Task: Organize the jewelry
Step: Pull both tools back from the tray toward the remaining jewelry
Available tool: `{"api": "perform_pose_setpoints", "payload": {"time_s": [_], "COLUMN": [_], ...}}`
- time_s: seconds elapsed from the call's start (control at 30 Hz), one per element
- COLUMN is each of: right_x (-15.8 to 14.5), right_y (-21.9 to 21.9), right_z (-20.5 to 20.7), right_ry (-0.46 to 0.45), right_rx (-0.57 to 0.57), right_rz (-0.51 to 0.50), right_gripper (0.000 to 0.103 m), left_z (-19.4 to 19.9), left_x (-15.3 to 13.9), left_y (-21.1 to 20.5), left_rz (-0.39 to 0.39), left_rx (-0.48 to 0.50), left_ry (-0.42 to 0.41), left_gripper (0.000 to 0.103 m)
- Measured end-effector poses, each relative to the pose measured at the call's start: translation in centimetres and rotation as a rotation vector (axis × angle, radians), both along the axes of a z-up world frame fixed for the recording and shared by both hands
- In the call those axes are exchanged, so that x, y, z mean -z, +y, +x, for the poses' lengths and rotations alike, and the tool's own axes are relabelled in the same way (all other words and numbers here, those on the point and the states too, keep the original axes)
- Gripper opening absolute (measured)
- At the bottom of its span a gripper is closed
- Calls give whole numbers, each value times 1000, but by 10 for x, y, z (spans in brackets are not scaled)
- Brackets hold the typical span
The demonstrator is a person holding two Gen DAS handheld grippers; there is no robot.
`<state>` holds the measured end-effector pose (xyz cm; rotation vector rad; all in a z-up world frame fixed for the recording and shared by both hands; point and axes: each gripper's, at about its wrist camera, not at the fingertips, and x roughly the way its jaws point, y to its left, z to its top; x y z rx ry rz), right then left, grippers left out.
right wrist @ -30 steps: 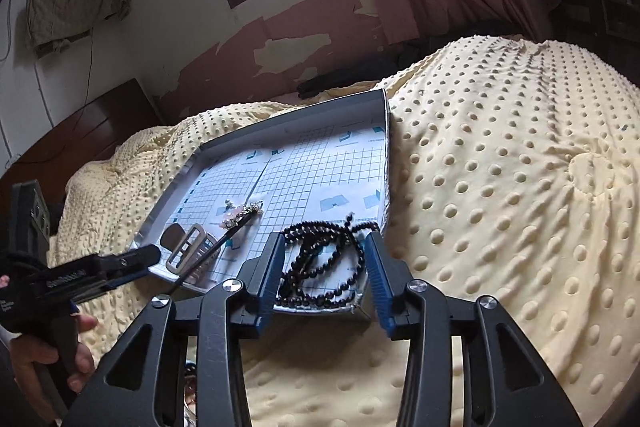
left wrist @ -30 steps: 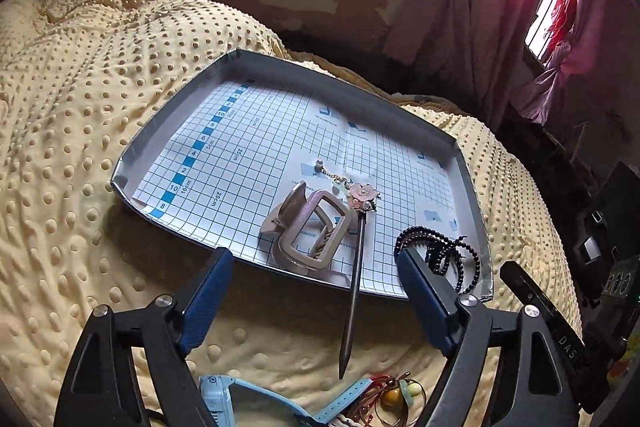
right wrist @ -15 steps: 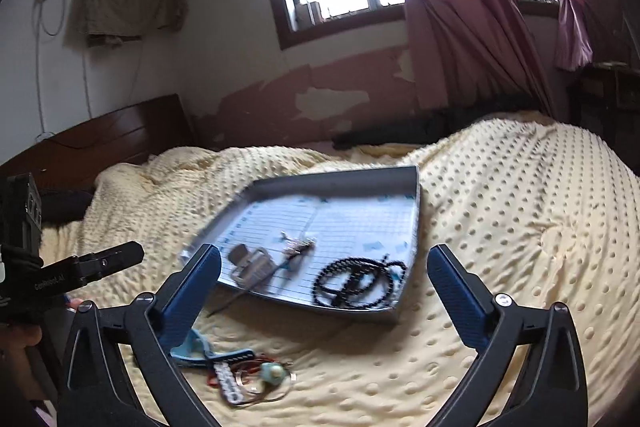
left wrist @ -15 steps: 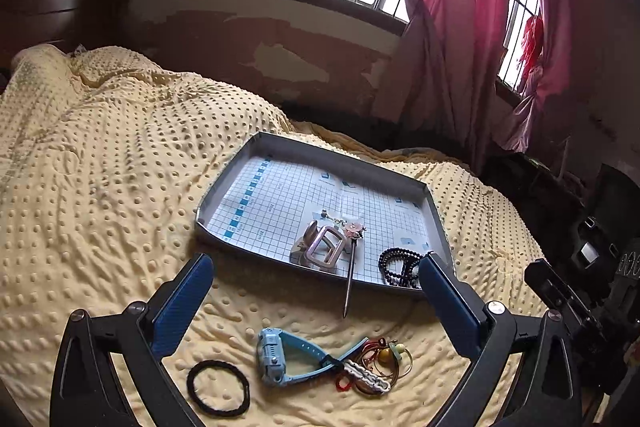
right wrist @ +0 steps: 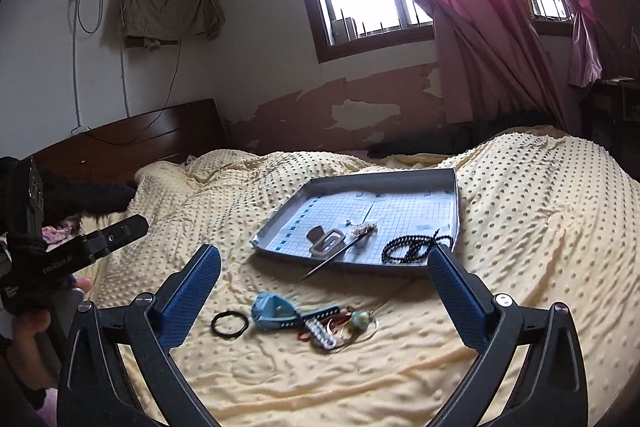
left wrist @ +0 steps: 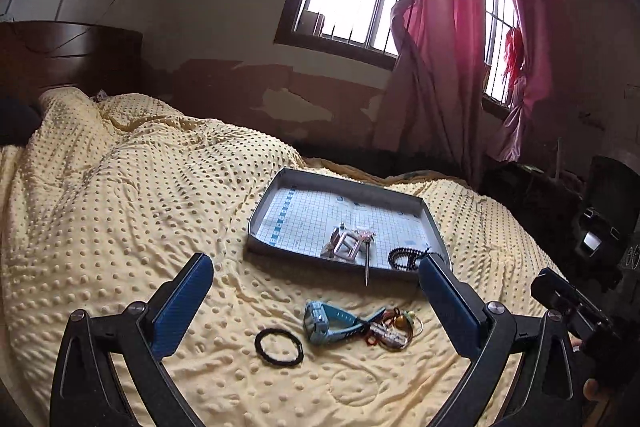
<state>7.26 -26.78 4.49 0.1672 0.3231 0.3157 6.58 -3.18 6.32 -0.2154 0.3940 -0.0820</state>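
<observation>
Hovering wide apart and empty, both grippers (left wrist: 316, 301) (right wrist: 326, 289); hairpin (right wrist: 334, 256) overhangs tray's (right wrist: 455, 205) near edge, watch (right wrist: 274, 311) on blanket (right wrist: 540, 227).

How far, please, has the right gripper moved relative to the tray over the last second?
Yes: the right gripper has pulled back from the tray, leaving the black beads inside it.

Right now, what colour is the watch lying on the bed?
Light blue. The watch shows best in the left wrist view, on the yellow blanket.
</observation>
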Motion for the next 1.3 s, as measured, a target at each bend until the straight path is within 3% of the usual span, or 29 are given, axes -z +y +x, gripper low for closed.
{"api": "perform_pose_setpoints", "payload": {"time_s": [0.2,0.3,0.4,0.6,0.83,1.07,1.2,1.3], "right_x": [23,38,55,71,86,90,87,80], "right_y": [7,9,10,14,17,15,13,10], "right_z": [-27,-30,-25,-9,4,14,26,39], "right_ry": [76,171,267,353,443,479,472,435], "right_rx": [12,27,27,21,8,-11,-12,-5], "right_rz": [-40,-81,-87,-82,-62,-45,-75,-114], "right_gripper": [102,102,102,102,102,102,102,101], "left_z": [-20,-27,-34,-39,-24,-16,4,20], "left_x": [43,66,81,81,91,93,93,97], "left_y": [14,22,29,35,33,25,25,34], "left_rz": [-13,-35,-6,31,-28,-9,-44,-160], "left_rx": [52,52,24,2,53,91,122,174], "left_ry": [88,155,206,205,251,250,265,309], "left_gripper": [103,103,103,103,100,98,85,67]}}
